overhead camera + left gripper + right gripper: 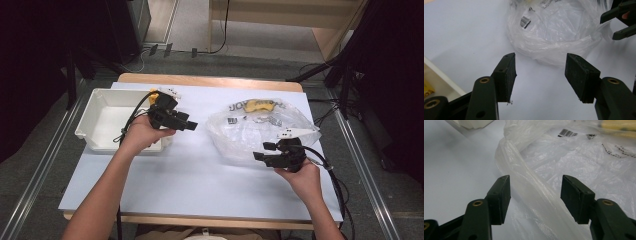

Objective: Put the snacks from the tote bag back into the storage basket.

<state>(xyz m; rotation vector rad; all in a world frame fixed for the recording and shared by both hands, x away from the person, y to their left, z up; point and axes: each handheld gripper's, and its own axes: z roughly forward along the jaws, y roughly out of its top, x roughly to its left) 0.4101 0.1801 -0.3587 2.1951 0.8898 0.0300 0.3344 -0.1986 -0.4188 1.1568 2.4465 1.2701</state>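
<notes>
Jaws, left gripper [540, 72]: spread wide, nothing between the pads; bare table surface shows in the gap; pointed toward the plastic bag
Jaws, right gripper [535, 197]: spread wide, gripping nothing; a rolled fold of the bag's edge runs through the gap, contact with either pad cannot be told
Left gripper, position [187, 125]: held in the left hand [142, 132] over the near right corner of the white bin, jaws aimed right across the table; black cable trails back over the bin
Right gripper, position [260, 151]: held in the right hand [300, 177] at the near edge of the bag, jaws aimed left; grey plate on top; cable loops off to the right
Plastic bag [260, 127]: clear, crumpled, lying on the right half of the table; printed lettering and a barcode label [525, 21] on its film; rim rolled into a thick band on the side facing the left gripper
Yellow item [260, 105]: at the bag's far side, under or inside the film, which cannot be told
White bin [102, 120]: open-topped, rectangular, on the left part of the table; well apart from the bag
Table [190, 175]: pale blue-white top with a wooden edge; bare between bin and bag
Surroundings: grey floor; dark stands at both sides; wooden furniture beyond the far edge
</notes>
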